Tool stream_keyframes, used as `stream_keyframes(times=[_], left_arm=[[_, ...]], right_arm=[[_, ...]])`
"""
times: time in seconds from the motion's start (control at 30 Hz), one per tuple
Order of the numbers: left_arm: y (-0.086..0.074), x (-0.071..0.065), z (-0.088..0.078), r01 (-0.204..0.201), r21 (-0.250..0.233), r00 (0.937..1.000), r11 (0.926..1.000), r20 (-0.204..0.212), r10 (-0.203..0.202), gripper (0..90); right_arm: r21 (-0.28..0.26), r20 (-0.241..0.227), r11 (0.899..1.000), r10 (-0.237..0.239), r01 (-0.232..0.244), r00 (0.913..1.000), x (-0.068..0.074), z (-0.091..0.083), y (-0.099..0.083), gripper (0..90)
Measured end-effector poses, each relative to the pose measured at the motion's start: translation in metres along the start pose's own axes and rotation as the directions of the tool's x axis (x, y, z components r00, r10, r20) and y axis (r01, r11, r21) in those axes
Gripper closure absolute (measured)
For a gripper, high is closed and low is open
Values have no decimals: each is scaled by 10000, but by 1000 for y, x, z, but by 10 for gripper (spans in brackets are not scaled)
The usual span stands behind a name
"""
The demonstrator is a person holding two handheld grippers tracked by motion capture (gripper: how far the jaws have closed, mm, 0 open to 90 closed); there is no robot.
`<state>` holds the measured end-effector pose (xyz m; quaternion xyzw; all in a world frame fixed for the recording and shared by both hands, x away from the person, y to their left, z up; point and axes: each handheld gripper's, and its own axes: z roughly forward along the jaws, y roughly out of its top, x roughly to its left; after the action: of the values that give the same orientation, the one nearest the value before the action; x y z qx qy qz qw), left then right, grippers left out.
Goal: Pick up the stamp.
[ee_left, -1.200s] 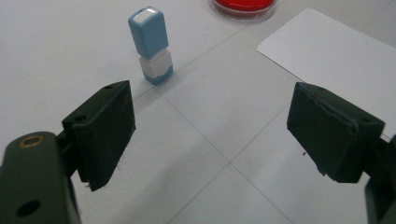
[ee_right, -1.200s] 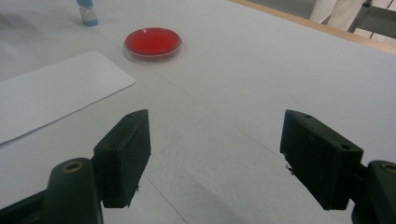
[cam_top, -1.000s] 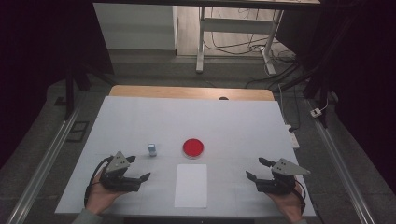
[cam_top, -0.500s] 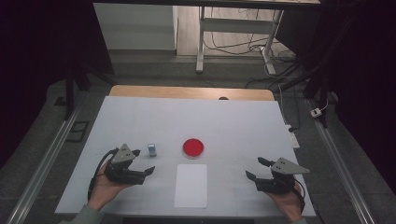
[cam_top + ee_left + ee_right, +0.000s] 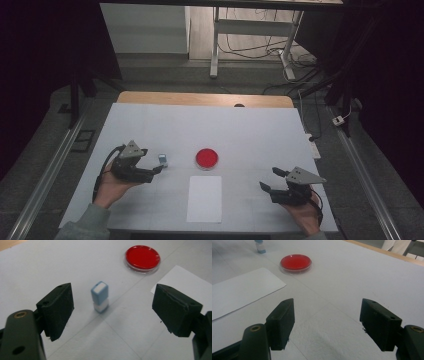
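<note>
One block (image 5: pixel 100 296), one red dish (image 5: pixel 142 256)

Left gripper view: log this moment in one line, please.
left gripper open, facing upright blue-white block | right gripper open, idle | red dish untouched

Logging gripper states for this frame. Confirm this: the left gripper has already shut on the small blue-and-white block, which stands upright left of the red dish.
Not quite. The left gripper is open, not shut on the small blue-and-white block: the left gripper view shows both jaws wide apart, with bare table on each side of it. The rest holds: it stands upright, left of the red dish in the high view.
</note>
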<state>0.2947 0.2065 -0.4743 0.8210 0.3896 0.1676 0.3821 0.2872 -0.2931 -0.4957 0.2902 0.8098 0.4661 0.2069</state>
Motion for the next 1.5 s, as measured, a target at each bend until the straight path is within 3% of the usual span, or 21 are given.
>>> stream_keyframes(times=[0.3,0.43,0.6,0.93,1.5], left_arm=[[10,17,23,99,526,9997,9986,204,-110,190],[10,18,29,-138,527,9995,9985,299,122,207],[7,17,37,-737,966,9971,9926,275,713,251],[8,12,47,-1409,1007,9899,9849,277,1388,370],[5,18,56,-1823,1113,9832,9769,262,1805,530]], right_arm=[[-8,-20,10000,-7,7,10000,-1,3,0,281],[5,4,10000,-12,12,10000,-1,3,0,281],[49,56,10000,-31,31,10000,0,3,-1,281],[64,25,10000,35,-36,10000,-1,2,-3,282],[148,95,9999,59,-60,9999,-1,1,-4,283]])
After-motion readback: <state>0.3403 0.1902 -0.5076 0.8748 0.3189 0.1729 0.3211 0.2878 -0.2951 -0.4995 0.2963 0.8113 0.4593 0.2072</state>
